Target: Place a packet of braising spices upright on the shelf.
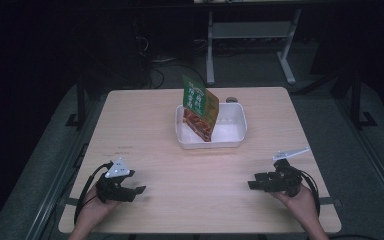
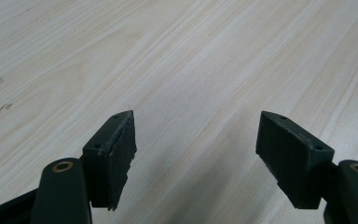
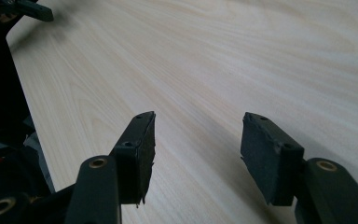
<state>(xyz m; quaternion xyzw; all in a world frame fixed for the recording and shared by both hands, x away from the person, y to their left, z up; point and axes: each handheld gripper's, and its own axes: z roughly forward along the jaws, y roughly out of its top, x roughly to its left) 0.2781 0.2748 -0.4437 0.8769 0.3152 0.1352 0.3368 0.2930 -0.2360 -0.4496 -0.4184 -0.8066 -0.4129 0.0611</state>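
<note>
The green and red printed food pouch (image 1: 200, 107) stands tilted in the white rectangular plastic tub (image 1: 232, 137), leaning over its left half, at the far middle of the pale wooden desk (image 1: 190, 175). At the near left edge the left tongs (image 1: 139, 190) rest low over bare wood, jaws spread and empty. At the near right the right tongs (image 1: 250, 185) point inward, jaws released with nothing between them, well apart from the tub.

Dim lab, wooden test table (image 1: 145, 120), desk frame (image 1: 250, 30) behind
</note>
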